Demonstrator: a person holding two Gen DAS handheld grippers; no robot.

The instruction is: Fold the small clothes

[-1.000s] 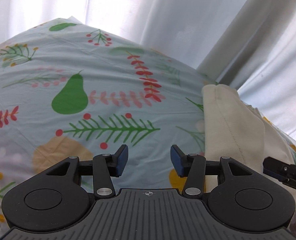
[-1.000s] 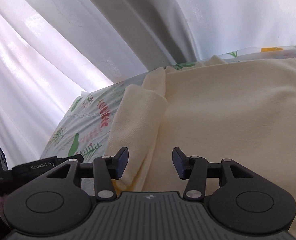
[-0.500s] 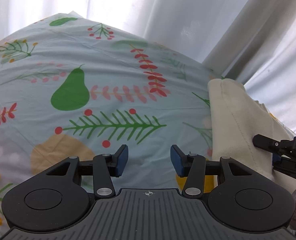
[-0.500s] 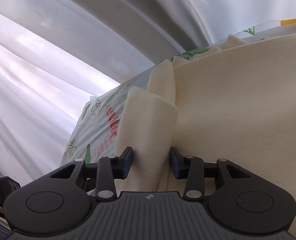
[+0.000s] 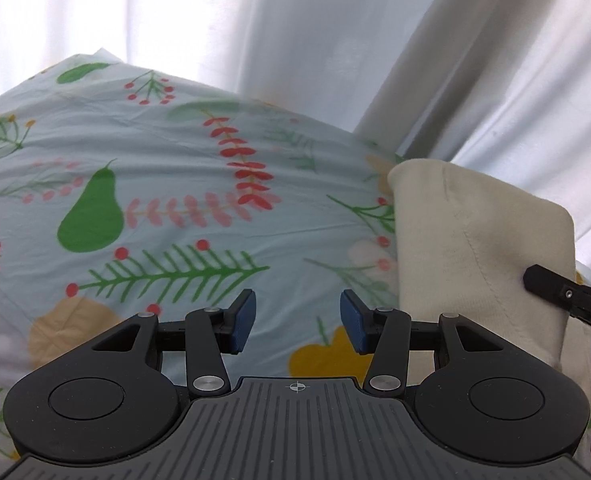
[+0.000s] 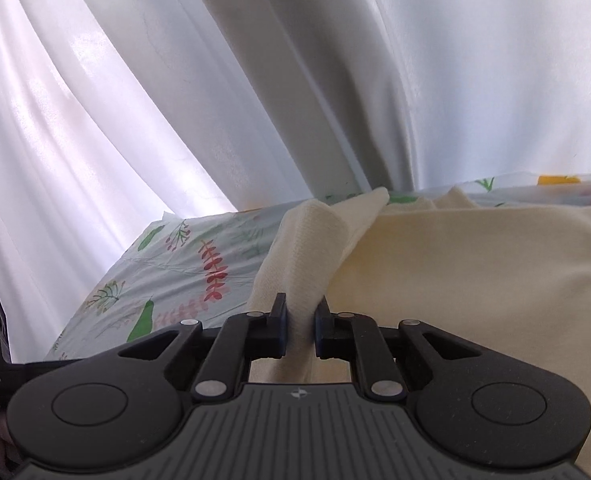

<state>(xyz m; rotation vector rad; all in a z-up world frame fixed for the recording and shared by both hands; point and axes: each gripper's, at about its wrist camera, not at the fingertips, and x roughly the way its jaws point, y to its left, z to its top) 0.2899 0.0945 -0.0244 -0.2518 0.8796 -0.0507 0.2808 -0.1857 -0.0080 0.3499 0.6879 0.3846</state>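
So the right gripper [image 6: 298, 330] is closing its jaws on a fold of the cream garment [image 6: 455, 280] right between them, where a second ago they were apart. Left gripper [image 5: 295, 326] is hanging apart over the patterned sheet [image 5: 155, 184], garment off to its right. Fold's starting, I'd say.

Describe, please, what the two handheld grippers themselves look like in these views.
Both look alike: the left gripper and right gripper have matte black linkage arms with silver pivot screws, round black discs either side, a ribbed grey base bearing a small crosshair mark, and blue finger pads.
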